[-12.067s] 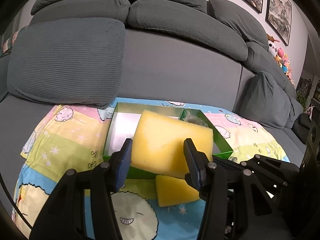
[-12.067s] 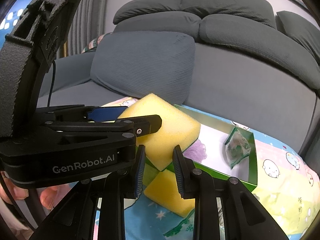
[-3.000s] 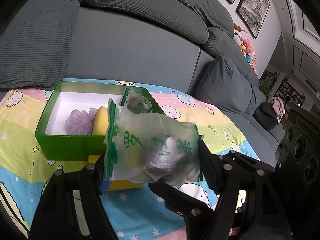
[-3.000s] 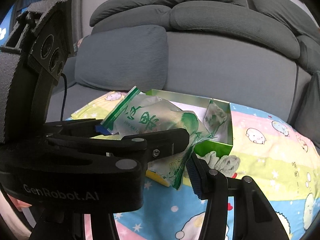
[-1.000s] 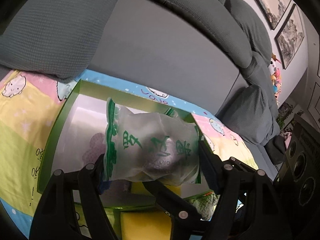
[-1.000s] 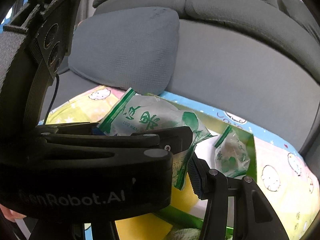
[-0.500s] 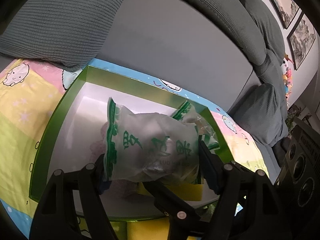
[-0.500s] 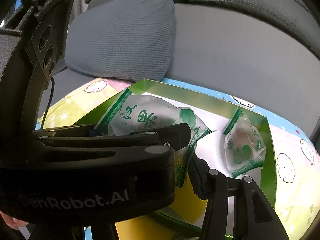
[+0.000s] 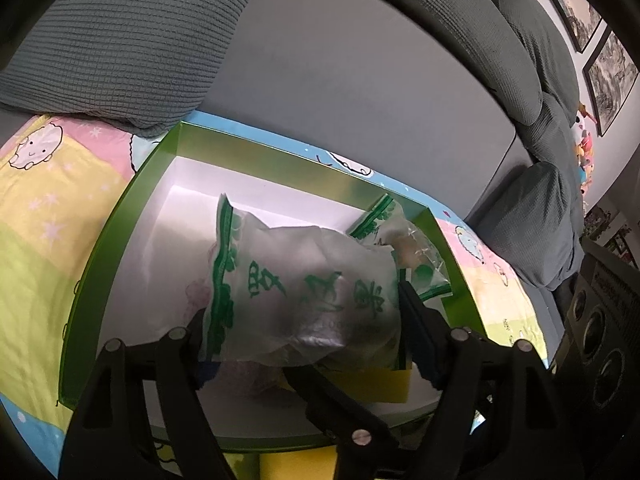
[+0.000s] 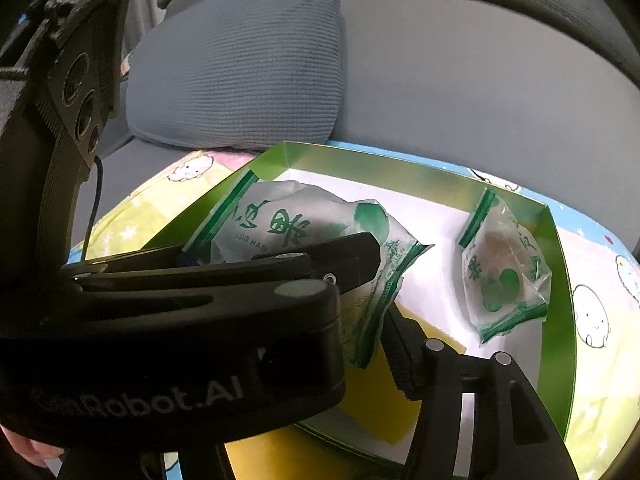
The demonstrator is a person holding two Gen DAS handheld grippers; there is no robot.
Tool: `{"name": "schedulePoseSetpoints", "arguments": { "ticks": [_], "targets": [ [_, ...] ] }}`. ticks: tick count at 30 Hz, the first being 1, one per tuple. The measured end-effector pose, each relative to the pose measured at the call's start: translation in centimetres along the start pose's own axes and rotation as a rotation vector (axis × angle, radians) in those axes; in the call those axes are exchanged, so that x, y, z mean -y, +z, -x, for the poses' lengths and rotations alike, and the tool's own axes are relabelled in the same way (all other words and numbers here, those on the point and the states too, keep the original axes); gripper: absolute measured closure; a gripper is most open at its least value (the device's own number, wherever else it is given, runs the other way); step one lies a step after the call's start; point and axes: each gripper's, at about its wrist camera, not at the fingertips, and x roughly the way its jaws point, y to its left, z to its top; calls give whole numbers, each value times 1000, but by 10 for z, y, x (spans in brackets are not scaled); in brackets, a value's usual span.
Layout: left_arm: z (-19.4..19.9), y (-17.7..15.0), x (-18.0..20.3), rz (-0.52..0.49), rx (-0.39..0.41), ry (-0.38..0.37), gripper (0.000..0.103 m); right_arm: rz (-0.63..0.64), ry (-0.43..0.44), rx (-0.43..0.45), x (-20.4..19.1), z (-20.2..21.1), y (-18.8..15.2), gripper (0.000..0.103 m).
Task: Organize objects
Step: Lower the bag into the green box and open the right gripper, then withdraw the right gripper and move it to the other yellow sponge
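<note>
A clear plastic bag with green print (image 9: 304,288) hangs low inside the green box (image 9: 120,240), between the fingers of my left gripper (image 9: 302,308), whose jaws are opening; the pads still touch both ends of the bag. In the right wrist view the left gripper (image 10: 280,250) crosses in front and hides one finger of my right gripper (image 10: 360,336). Those jaws are opening too, with the bag's (image 10: 280,220) lower corner beside the finger that shows. In the box (image 10: 560,280) lie a smaller printed bag (image 10: 504,276) and a yellow sponge (image 10: 384,392).
The box rests on a cartoon-print blanket (image 9: 48,208) on a grey sofa, close under a cushion (image 9: 120,40) and the backrest. A second yellow sponge (image 9: 296,464) lies outside the box's near wall. A speaker (image 9: 600,340) stands at the right. A hand (image 10: 24,448) shows bottom left.
Both grippers have sunk with the printed bag from above the box rim down into the box. The box now fills more of both views.
</note>
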Motion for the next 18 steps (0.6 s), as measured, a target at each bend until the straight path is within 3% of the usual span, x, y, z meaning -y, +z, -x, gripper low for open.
{"name": "schedulePoseSetpoints", "arguments": {
  "ticks": [5, 10, 14, 18],
  "targets": [
    [4, 1, 2, -10, 13, 15, 15, -33, -12, 2, 4, 7, -2, 37],
    [7, 2, 7, -8, 19, 18, 14, -51, -37, 12, 1, 13, -1, 36],
    [17, 5, 11, -2, 43, 18, 3, -72, -54, 31, -1, 24, -3, 36],
    [34, 7, 17, -21, 75, 19, 3, -110, -67, 60, 3, 41, -6, 36]
  ]
}}
